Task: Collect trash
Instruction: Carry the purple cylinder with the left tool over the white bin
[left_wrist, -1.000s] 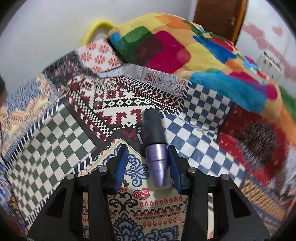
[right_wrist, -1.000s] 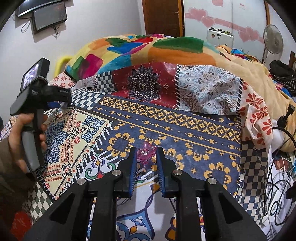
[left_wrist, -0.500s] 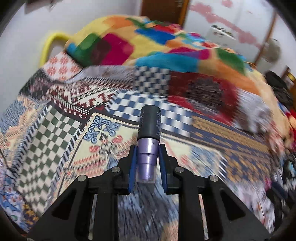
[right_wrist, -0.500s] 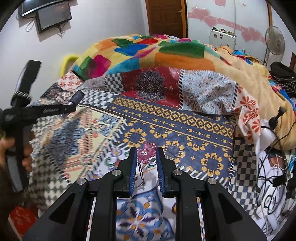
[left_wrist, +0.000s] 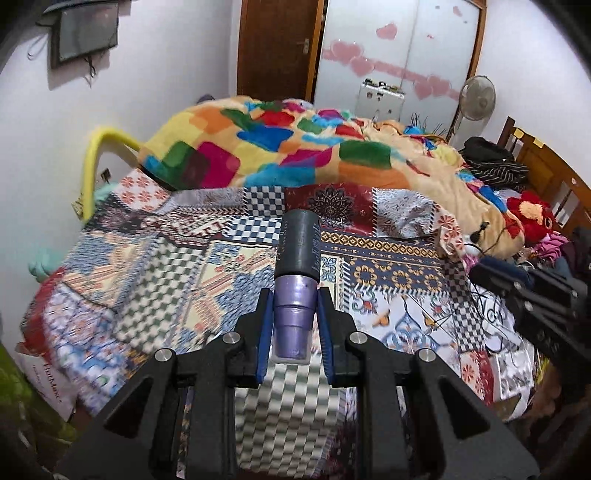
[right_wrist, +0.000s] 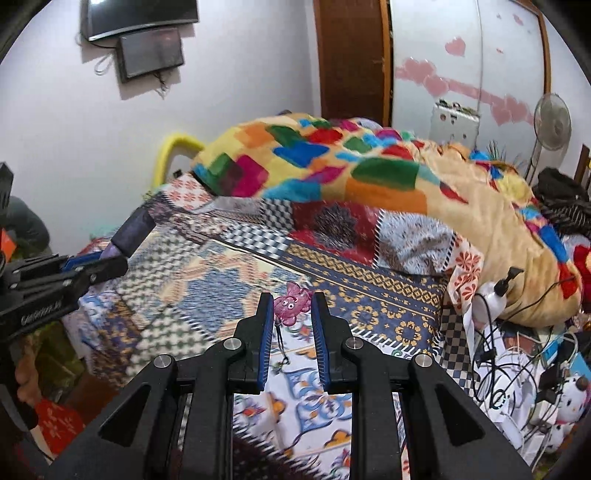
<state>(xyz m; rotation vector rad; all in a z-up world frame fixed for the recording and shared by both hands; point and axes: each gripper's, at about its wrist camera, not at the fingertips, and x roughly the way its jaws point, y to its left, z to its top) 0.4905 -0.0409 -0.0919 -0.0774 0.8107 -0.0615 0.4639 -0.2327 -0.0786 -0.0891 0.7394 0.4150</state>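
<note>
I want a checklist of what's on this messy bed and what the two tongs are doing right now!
Surface: patchwork bedsheet covering the bed, rumpled.
Job's things: purple-and-black tube held off the bed; pink charm on a cord.
Clutter: colourful blanket heaped at the back; white pump bottle; red plush toy; dark clothes.
Grippers: left tongs shut on the tube; right tongs shut on the charm, which pokes out between the tips.
Cables: black wires tangled at the bed's right edge.
Surroundings: wooden door, standing fan, wall screen.
</note>
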